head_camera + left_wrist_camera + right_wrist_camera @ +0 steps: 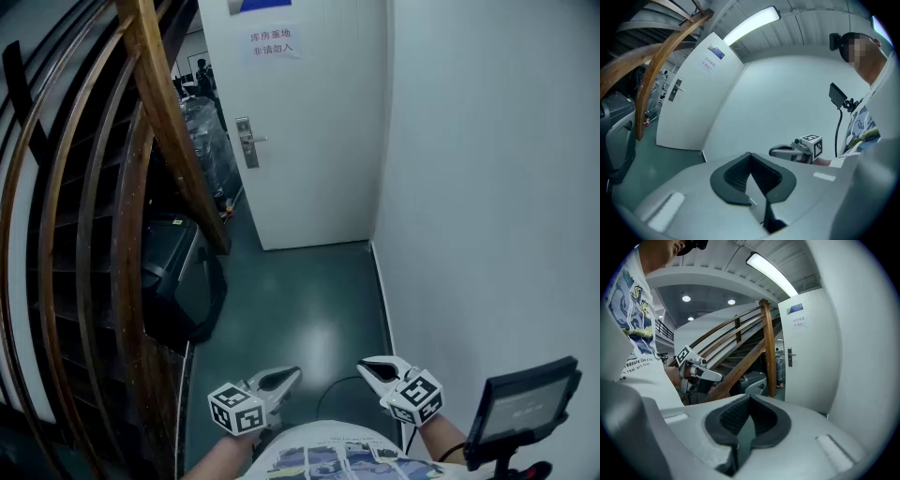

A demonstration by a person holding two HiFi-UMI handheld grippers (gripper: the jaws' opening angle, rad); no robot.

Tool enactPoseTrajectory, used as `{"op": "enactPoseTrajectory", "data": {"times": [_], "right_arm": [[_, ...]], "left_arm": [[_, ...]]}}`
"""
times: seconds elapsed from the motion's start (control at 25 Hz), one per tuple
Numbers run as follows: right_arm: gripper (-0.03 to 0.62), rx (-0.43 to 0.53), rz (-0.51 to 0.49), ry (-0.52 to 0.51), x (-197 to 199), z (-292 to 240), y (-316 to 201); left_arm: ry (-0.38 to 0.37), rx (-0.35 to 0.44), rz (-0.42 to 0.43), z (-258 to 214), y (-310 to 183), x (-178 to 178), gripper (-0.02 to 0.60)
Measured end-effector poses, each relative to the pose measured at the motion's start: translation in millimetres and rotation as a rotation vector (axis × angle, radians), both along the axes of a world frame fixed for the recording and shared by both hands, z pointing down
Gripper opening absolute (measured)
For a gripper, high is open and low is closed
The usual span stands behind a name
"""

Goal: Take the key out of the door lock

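Observation:
A white door (309, 122) stands at the far end of the corridor, with a paper notice on it. Its metal lock plate and handle (247, 141) sit on its left edge; a key is too small to make out. The handle also shows in the left gripper view (675, 89) and the right gripper view (789, 356). My left gripper (289, 377) and right gripper (368, 365) are held low near my body, far from the door. Both are shut with nothing between the jaws. The left gripper's jaws (750, 157) and the right gripper's jaws (750, 399) meet at the tips.
A curved wooden stair railing (159, 112) fills the left side. A black machine (173, 267) sits under it, with plastic-wrapped goods (204, 131) beyond. A white wall (487, 187) bounds the right. A small screen on a stand (525, 408) is at lower right. The floor (300, 300) is dark green.

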State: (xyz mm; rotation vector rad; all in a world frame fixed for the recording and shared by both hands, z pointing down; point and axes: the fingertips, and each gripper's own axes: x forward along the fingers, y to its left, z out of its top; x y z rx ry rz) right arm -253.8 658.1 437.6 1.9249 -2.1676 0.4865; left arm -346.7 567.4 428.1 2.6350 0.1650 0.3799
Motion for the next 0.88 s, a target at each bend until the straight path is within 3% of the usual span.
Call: {"op": "enactPoseTrajectory", "data": {"times": [0.48,0.72,0.88], "right_arm": [[0.002,0.013,0.001,0.024,2,-4,-4],[0.017,0.031,-0.045,0.083,8,-9,-30],[0.031,0.003,-0.048,0.051,3,-5,-42]], "left_arm": [[-0.004,0.043,-0.018,-3,-7,3,0.006],[0.034,0.094,-0.131,-14,-35,-2,0.006],[-0.012,0.091,-0.150,-10,-50,-6,0.008]]}}
